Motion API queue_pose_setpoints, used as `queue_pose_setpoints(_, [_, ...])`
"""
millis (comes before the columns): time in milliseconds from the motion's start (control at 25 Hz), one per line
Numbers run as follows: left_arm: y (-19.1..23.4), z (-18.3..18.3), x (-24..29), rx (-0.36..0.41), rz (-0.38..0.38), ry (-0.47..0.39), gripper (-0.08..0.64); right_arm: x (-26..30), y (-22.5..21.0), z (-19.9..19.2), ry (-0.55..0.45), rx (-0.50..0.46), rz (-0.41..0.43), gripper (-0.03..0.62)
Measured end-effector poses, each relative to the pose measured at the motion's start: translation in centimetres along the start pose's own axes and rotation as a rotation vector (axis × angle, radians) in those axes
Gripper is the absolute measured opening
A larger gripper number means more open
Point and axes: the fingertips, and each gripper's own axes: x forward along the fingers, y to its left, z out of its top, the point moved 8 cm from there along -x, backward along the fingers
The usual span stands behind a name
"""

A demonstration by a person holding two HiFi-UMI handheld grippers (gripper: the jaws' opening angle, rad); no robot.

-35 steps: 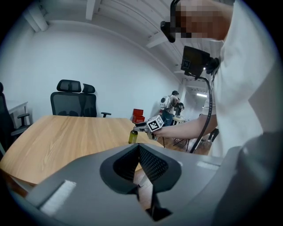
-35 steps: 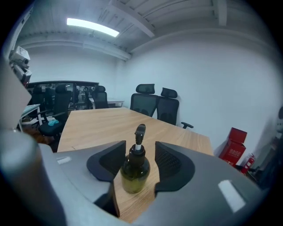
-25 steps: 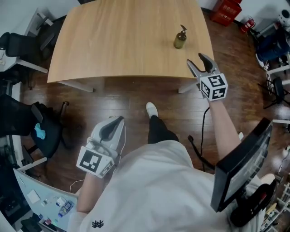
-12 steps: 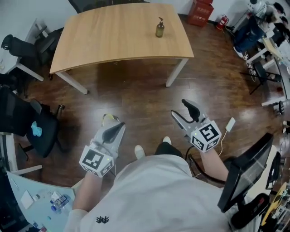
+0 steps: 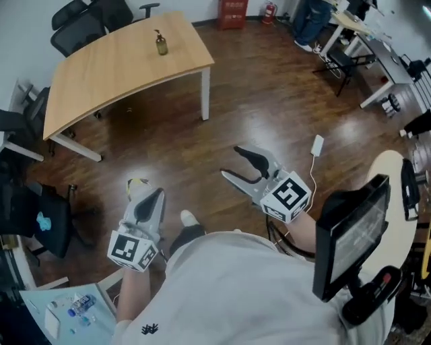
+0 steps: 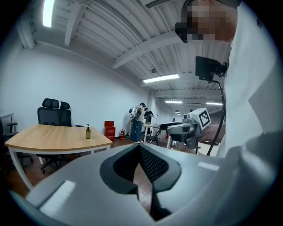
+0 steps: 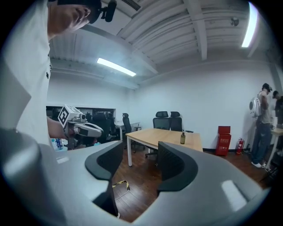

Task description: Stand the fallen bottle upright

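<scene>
The olive-green pump bottle (image 5: 161,44) stands upright near the far end of the wooden table (image 5: 101,74), well away from both grippers. It appears small in the left gripper view (image 6: 88,132) and in the right gripper view (image 7: 182,138). My right gripper (image 5: 231,162) hangs over the dark wood floor with its jaws spread wide and nothing between them (image 7: 140,161). My left gripper (image 5: 149,201) is held low on the left, its jaws pressed together on nothing (image 6: 139,149).
Black office chairs (image 5: 87,23) stand behind the table, with a red box (image 5: 233,12) and a fire extinguisher (image 5: 270,9) by the far wall. Desks and standing people (image 6: 137,121) fill the right side of the room. A strip of yellow-black tape (image 7: 118,185) lies on the floor.
The bottle stood between the right gripper's jaws at the table edge; now it stands alone on the table. The person has backed away across the floor with both grippers.
</scene>
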Motion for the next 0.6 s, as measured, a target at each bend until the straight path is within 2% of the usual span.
queue_pose_setpoints(120, [-4.3, 0.3, 0.1, -0.009, 0.016, -0.013, 0.000, -3.6, 0.5, -0.3, -0.013, -0.029, 0.010, 0.249])
queue_pose_setpoints(360, [-12.6, 0.4, 0.2, 0.004, -0.041, 0.028, 0.000, -10.7, 1.8, -0.7, 0.004, -0.052, 0.017, 0.245])
queue_pose_setpoints(600, [-16.4, 0.4, 0.1, 0.026, -0.055, 0.039, 0.000, -14.1, 2.6, -0.5, -0.026, -0.056, 0.022, 0.237])
